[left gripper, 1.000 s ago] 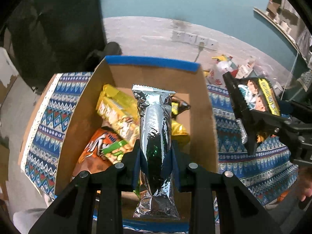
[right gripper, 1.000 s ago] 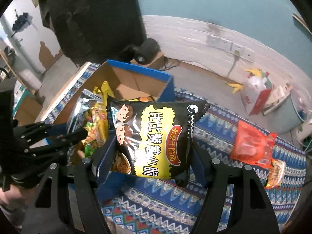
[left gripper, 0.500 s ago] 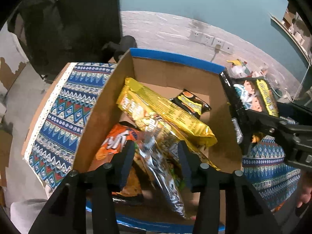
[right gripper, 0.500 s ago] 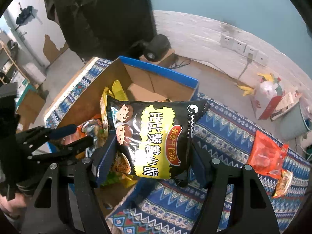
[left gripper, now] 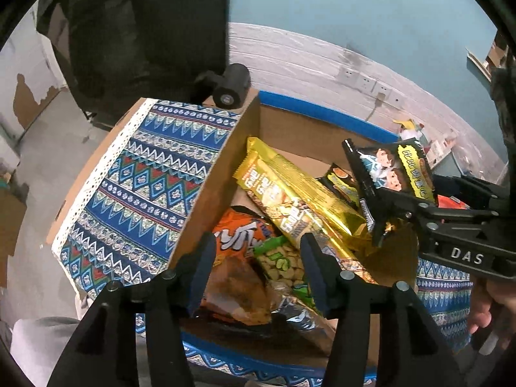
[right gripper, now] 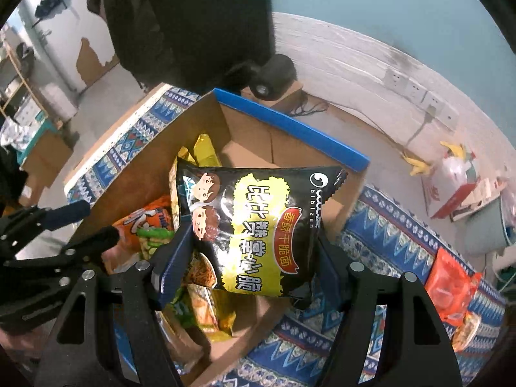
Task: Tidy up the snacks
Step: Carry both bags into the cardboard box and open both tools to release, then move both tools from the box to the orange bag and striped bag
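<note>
A cardboard box with a blue rim holds gold packets, an orange bag and a green pea packet with silver foil at its end. My left gripper hangs over the box's near left corner. Its jaws are opening and nothing is between them. My right gripper is shut on a black and yellow noodle snack bag, held over the box. In the left wrist view that bag hovers above the box's right side.
The box stands on a blue patterned cloth. An orange packet lies on the cloth to the right. A black cylinder and a dark hanging garment are behind the box. A person's hand holds the right gripper.
The left jaws opened and the silver packet they held dropped into the box; that gripper slid left. The right gripper carried the black bag from the box's right edge to over it.
</note>
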`<state>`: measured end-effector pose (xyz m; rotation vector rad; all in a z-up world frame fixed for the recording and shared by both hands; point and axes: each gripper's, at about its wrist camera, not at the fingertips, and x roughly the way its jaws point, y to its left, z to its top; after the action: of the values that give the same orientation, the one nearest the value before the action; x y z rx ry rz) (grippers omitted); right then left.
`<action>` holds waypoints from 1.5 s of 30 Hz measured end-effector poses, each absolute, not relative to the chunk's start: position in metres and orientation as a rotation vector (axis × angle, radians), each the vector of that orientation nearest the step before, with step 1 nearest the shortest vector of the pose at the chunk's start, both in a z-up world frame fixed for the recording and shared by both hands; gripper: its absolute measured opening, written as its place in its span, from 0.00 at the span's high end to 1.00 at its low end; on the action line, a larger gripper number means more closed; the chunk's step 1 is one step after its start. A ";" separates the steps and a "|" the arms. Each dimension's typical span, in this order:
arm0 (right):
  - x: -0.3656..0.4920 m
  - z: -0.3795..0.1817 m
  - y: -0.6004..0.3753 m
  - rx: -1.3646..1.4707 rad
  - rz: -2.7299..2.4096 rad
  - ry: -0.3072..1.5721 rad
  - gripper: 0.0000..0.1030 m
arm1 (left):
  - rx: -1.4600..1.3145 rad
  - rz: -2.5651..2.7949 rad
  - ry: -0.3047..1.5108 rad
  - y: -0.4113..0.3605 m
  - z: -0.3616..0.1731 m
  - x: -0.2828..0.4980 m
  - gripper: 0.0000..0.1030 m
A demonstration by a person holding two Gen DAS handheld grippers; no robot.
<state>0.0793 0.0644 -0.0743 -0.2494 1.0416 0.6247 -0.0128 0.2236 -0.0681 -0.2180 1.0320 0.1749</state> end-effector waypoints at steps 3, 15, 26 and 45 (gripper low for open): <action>0.082 -0.079 0.071 -0.253 0.638 1.055 0.31 | -0.222 0.175 1.038 0.225 -0.069 -0.014 0.46; 0.090 -0.078 0.069 -0.182 0.648 1.061 0.29 | -0.220 0.181 1.029 0.223 -0.065 -0.017 0.39; 0.075 -0.058 0.042 -0.208 0.607 1.027 0.23 | -0.184 0.128 1.033 0.195 -0.058 -0.011 0.38; 0.062 -0.059 -0.071 -0.198 0.451 1.045 0.23 | -0.020 -0.020 1.037 0.097 -0.050 -0.002 0.34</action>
<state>0.0617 -0.0707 -0.0586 -0.1985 1.0445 0.4512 -0.0019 0.0973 -0.0504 -0.0195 1.0370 -0.0199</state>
